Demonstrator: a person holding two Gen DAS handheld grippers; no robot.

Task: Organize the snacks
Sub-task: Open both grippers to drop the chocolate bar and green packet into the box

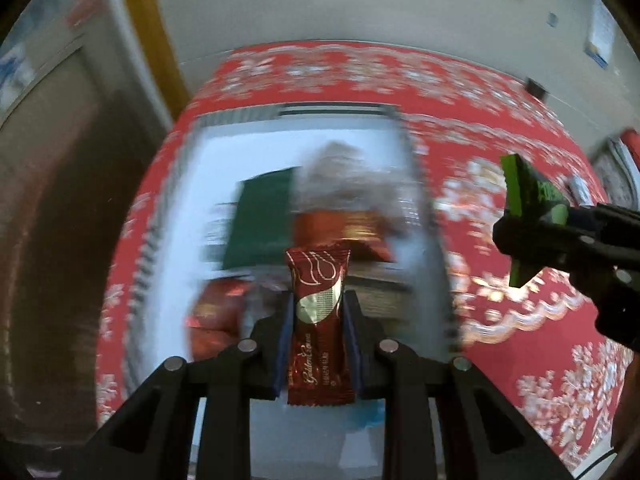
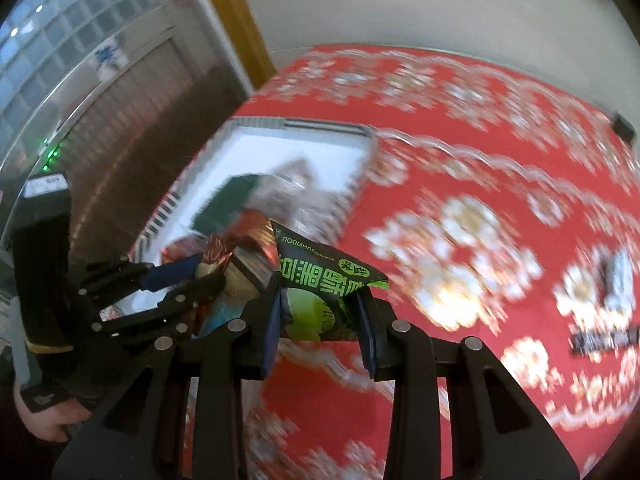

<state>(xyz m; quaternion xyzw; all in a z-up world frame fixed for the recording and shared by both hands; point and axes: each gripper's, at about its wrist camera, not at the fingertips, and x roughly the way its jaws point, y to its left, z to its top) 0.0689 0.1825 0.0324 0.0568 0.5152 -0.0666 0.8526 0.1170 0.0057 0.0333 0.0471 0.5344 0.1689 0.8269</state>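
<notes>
Left gripper pinches a red wafer bar; right gripper clamps a green packet.

The left tongs reach forward, their two blue-padded fingers upright and parallel, pressed against either side of a red bar that stands on end between them. To the right of the bar, the right tongs come in from the side, clamped on a green pack. In the right wrist view the right tongs pinch the green pack between both pads, the pack creased. Left of the pack, the left tongs lie sideways, gripped by a bare hand at the handle's base
</notes>
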